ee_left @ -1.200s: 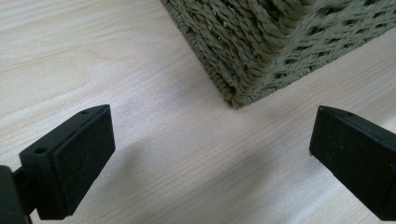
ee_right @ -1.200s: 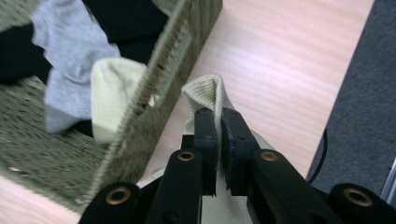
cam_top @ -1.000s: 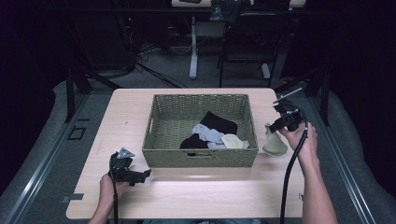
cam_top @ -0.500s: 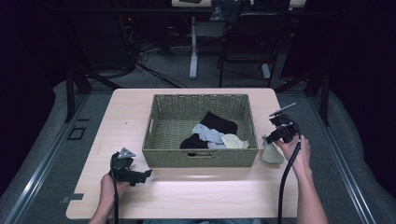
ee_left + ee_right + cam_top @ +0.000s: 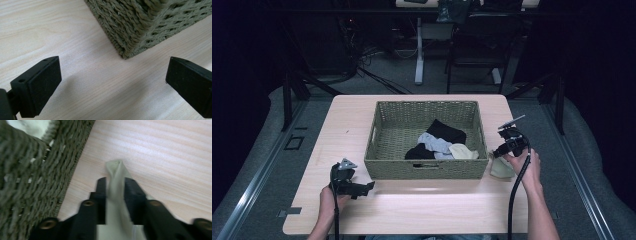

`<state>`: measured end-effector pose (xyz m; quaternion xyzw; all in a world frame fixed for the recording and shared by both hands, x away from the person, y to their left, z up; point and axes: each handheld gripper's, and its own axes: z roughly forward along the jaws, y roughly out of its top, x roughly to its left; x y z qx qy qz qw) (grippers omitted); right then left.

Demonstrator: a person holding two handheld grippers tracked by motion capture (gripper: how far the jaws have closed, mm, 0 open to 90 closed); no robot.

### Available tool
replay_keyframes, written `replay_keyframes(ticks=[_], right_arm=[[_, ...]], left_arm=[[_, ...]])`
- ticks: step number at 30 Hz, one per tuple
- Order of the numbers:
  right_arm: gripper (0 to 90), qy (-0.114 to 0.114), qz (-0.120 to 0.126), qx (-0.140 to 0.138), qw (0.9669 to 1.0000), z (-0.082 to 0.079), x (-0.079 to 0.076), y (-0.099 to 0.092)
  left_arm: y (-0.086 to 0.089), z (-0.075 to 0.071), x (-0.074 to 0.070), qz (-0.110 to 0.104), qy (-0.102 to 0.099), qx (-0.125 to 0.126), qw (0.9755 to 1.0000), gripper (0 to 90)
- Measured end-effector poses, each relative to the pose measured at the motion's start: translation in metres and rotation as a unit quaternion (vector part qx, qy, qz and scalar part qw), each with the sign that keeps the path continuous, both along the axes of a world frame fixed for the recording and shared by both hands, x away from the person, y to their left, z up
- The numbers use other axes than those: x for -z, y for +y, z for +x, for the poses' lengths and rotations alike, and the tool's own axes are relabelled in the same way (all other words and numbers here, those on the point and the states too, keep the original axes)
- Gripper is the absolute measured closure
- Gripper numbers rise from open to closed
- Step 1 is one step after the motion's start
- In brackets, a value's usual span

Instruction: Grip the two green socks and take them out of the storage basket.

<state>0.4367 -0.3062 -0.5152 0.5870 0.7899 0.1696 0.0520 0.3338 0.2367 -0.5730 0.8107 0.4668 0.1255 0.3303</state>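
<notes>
Dark room with cables and chair legs on the floor beyond; a light wooden table (image 5: 412,210) in the foreground carries all items.

Landmark: woven olive basket (image 5: 427,167), rectangular, standing in the middle of the table.

Inside the basket: a black sock (image 5: 447,131) toward the far side, a grey-blue sock (image 5: 434,144) in the middle, a second black piece (image 5: 418,152) nearer the front wall, a pale cream sock (image 5: 463,151) by the front right corner.

Outside the basket: pale green sock (image 5: 501,169) lying on the table just beside the basket's right wall, near its front corner.

Right claw (image 5: 498,154): just right of the basket, over the pale green sock. In the right gripper view the sock (image 5: 115,182) runs between the two jaws; the jaws have just been opening, stand slightly parted, and whether the pads press the fabric cannot be told for certain. Basket wall close alongside.

Left claw (image 5: 371,186): at the basket's front left corner, low over the table, jaws spread wide with nothing between them; the left gripper view shows that basket corner (image 5: 140,27) ahead
</notes>
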Motion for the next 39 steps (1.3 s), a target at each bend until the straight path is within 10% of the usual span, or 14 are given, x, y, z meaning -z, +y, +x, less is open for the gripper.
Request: replay_keyframes(ticks=[13,22,39], right_arm=[[17.3,-0.055,0.002,-0.014,0.9984,-0.004,-0.088,-0.001],[6.9,-0.083,0.001,-0.053,0.9951,0.002,-0.139,0.027],[0.0,-0.058,-0.012,-0.116,0.9914,0.027,-0.137,0.094]], left_arm=[[-0.001,0.002,0.000,-0.001,0.001,0.005,1.0000,0.1],[-0.001,0.002,0.000,-0.003,0.001,0.004,1.0000,0.1],[0.000,0.002,0.000,-0.009,0.004,0.002,0.9999,0.2]])
